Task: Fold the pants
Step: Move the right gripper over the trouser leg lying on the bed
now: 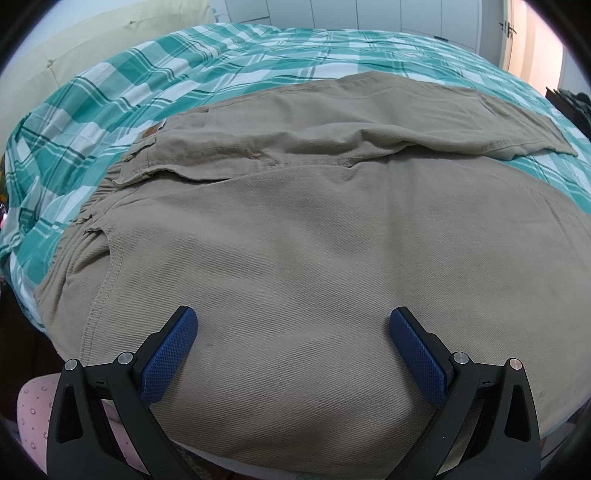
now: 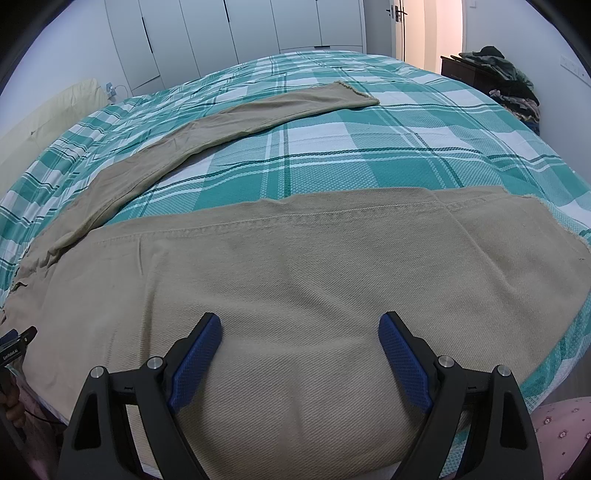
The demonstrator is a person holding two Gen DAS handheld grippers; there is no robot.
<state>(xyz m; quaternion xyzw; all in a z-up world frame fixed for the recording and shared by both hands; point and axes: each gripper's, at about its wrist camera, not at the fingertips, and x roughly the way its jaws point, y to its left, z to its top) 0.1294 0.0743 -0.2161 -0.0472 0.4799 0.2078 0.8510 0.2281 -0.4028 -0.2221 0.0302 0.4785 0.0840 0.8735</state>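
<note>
a pair of khaki pants [image 1: 295, 229] lies spread flat on a bed covered with a teal and white plaid bedspread [image 1: 110, 96]. the waistband with its gathered elastic sits toward the left side of the bed in the left wrist view, and a small brown label patch [image 1: 152, 130] shows near the back pocket. the two legs splay apart: the near leg [image 2: 295, 266] runs along the edge of the bed closest to the person, and the far leg [image 2: 229, 114] angles away across the plaid, its frayed hem ending well out on the cover.

the left gripper [image 1: 293, 325] hangs over the seat and upper thigh of the near leg, its blue pads spread wide with nothing between them but bare cloth below; it grips nothing. the right gripper [image 2: 299, 328] hangs over the lower part of the same leg, its jaws likewise standing wide and holding nothing. whether either set of fingertips actually touches the fabric is hard to say from here.

white wardrobe doors [image 2: 229, 29] line the far wall, a heap of dark clothes [image 2: 509, 77] sits on a dark stand to the right, and pink dotted fabric [image 2: 561, 428], probably the person's clothing, shows at the bed's near edge.
</note>
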